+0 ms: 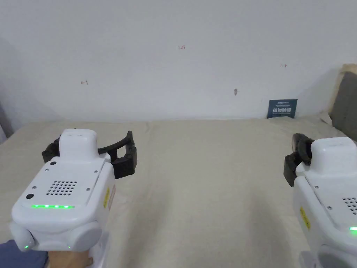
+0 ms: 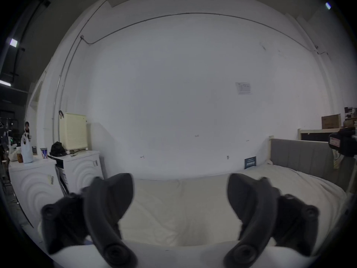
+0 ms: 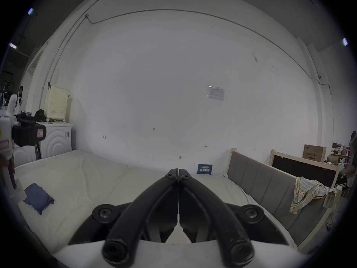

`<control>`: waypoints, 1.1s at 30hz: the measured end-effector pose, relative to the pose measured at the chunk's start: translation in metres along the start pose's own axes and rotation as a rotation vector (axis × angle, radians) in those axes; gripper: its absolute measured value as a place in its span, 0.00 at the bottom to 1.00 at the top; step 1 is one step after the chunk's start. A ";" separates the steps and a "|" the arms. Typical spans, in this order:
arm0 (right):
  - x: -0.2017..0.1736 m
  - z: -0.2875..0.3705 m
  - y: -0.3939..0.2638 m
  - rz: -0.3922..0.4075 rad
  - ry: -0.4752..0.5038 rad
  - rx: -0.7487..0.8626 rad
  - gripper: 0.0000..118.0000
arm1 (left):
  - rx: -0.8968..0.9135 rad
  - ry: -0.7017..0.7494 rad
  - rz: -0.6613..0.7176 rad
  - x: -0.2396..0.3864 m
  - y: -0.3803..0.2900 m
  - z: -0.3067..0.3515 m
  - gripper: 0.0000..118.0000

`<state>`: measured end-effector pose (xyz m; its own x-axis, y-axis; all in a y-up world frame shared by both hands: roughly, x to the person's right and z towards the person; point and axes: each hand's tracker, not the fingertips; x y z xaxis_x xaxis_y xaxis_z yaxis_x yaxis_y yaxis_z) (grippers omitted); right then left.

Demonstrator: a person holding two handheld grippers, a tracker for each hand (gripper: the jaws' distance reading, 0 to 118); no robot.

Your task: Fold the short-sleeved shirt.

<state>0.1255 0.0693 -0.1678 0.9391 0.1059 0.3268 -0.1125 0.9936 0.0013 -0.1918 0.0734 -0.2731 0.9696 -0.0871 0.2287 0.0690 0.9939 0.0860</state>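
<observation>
On the cream bedsheet [image 3: 119, 177] at your far left lies the crumpled dark-blue short-sleeved shirt [image 3: 37, 197], near your spread-jawed left gripper [image 2: 180, 198]; your right gripper [image 3: 178, 172], pinched together on nothing, risks snagging sheet too.

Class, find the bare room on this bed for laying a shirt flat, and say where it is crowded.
The bed lies bare between the left tool and right tool, back to the wall. Crowded spots: the blue cloth at the near-left edge, the sign at the far-right corner.
</observation>
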 end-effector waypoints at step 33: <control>0.001 0.007 0.002 -0.010 0.000 0.013 0.00 | -0.077 -0.100 0.101 0.019 -0.020 0.005 0.00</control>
<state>0.1242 0.0707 -0.1609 0.9401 0.0965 0.3268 -0.1078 0.9940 0.0168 -0.1764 0.0512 -0.2656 0.9447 0.0112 0.3277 -0.0062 0.9998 -0.0165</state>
